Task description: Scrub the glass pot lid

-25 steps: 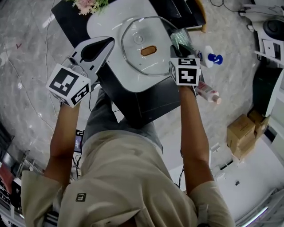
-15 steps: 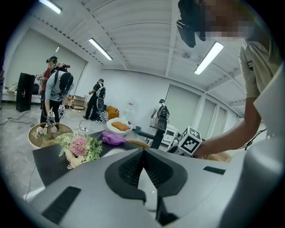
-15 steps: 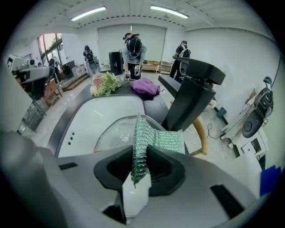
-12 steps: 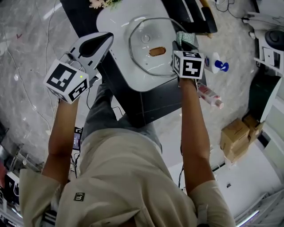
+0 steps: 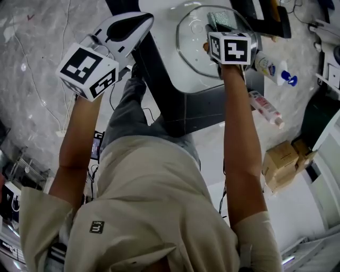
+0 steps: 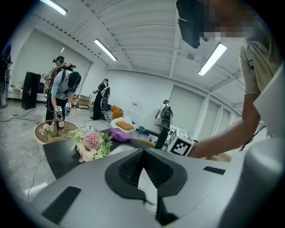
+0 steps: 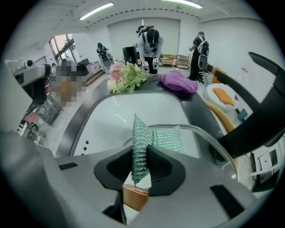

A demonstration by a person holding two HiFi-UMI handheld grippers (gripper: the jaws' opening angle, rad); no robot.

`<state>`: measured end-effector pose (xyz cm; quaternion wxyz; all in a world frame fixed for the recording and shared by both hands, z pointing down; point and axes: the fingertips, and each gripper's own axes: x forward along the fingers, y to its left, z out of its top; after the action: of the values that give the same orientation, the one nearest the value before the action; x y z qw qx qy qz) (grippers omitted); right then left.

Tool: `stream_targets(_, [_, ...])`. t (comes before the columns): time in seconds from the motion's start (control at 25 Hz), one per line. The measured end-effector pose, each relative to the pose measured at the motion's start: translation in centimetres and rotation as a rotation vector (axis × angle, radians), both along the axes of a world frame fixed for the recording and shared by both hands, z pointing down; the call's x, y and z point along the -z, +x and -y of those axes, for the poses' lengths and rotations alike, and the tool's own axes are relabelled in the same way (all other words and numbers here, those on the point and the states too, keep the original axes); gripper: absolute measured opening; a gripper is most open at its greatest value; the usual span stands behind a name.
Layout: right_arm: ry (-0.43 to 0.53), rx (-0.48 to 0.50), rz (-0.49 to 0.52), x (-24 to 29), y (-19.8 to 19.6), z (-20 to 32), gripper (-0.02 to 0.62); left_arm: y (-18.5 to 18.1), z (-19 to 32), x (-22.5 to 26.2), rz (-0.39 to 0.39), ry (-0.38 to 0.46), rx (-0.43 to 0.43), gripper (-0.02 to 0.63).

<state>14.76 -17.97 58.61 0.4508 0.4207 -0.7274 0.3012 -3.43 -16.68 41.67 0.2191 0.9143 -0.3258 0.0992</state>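
Observation:
The glass pot lid (image 5: 194, 40) lies in a white basin (image 5: 164, 6) on a black table; only its left part shows past my right gripper. My right gripper (image 5: 219, 25) is over the lid, shut on a green mesh scrubber (image 5: 220, 19). In the right gripper view the scrubber (image 7: 153, 136) stands pinched between the jaws of the right gripper (image 7: 141, 156), with the lid's rim (image 7: 214, 143) and its orange handle (image 7: 135, 197) beneath. My left gripper (image 5: 141, 22) hangs left of the basin, off the lid. Seen from its own camera, the left gripper (image 6: 143, 153) is shut with nothing in it.
A bunch of flowers (image 7: 127, 75) and a purple cloth (image 7: 178, 82) lie on the table beyond the basin (image 7: 118, 113). A spray bottle (image 5: 273, 68) and a tube (image 5: 265, 109) lie on the floor at the right, with cardboard boxes (image 5: 284, 159) nearby. People stand in the background.
My right gripper has moved with the scrubber from the lid's right edge in over the lid. The left gripper has stayed shut and is now farther left of the lid. The head view shifted.

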Motion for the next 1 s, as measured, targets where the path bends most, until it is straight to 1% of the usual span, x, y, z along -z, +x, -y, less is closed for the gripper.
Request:
stream_targets(0.08, [-0.003,0.070,-0.047,-0.8,-1.9,-0.3,0.091,-0.4,-0.1,-0.2,-0.006,-0.001,0.005,0.015])
stream_targets(0.2, [0.017,0.201,-0.120,-1.1,-4.5,-0.9,0.089,-1.1,-0.2,-0.6,-0.008,-0.006,0.012,0.015])
stream_targets(0.28, [-0.001,0.267,-0.129,-1.9,-6.3,-2.1,0.089,-1.4,-0.2,-0.9,-0.006,-0.009,0.016,0.015])
stream_targets(0.4, [-0.058,0.324,-0.117,-3.8,-8.4,-4.9,0.089,-1.9,-0.3,-1.1,-0.003,-0.013,0.022,0.015])
stream_targets(0.48, [-0.080,0.340,-0.112,-4.6,-9.2,-6.3,0.089,-2.1,-0.3,-1.0,-0.003,-0.012,0.023,0.015])
stream_targets(0.6, [-0.114,0.341,-0.110,-5.6,-9.2,-8.2,0.089,-2.1,-0.3,-0.9,0.007,-0.002,0.004,0.015])
stream_targets(0.76, [-0.156,0.337,-0.117,-6.4,-7.8,-10.7,0.089,-2.1,-0.2,-0.7,0.031,0.011,-0.030,0.015])
stream_targets(1.0, [-0.196,0.275,-0.119,-6.0,-4.6,-13.7,0.089,-1.4,-0.4,0.3,0.037,0.023,-0.054,0.015])
